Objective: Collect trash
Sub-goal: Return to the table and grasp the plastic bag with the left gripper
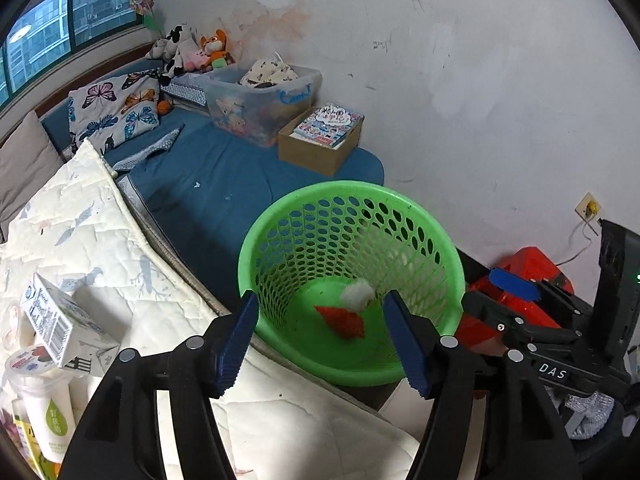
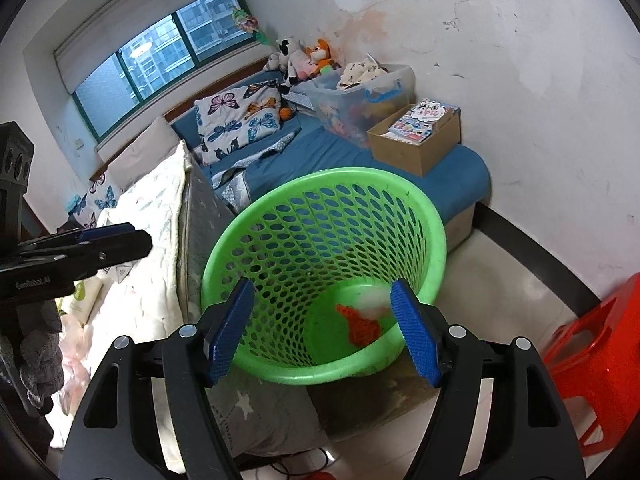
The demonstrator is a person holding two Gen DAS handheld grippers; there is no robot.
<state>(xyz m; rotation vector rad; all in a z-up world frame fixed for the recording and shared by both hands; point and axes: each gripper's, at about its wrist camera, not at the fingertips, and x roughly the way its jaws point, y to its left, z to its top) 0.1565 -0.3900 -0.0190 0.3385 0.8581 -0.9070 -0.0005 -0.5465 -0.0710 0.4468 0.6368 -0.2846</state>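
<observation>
A green perforated basket (image 1: 348,189) stands on the floor beside the bed. At its bottom lie a white crumpled wad (image 1: 358,294) and a red-orange scrap (image 1: 344,320). My left gripper (image 1: 321,296) hangs open above the basket's near rim with nothing between its blue pads. My right gripper (image 2: 322,283) is also open and empty over the same basket (image 2: 320,176), where the wad (image 2: 372,298) looks blurred beside the scrap (image 2: 360,326). A milk carton (image 1: 60,320), a yoghurt cup (image 1: 28,360) and a white bottle (image 1: 48,412) sit on the quilt at lower left.
The bed's white quilt (image 1: 120,264) borders the basket on the left. Behind it, a blue mattress (image 1: 224,176) carries a clear storage box (image 1: 264,100) and a cardboard box of books (image 1: 320,140). A red stool (image 2: 592,360) stands on the floor to the right, near the wall.
</observation>
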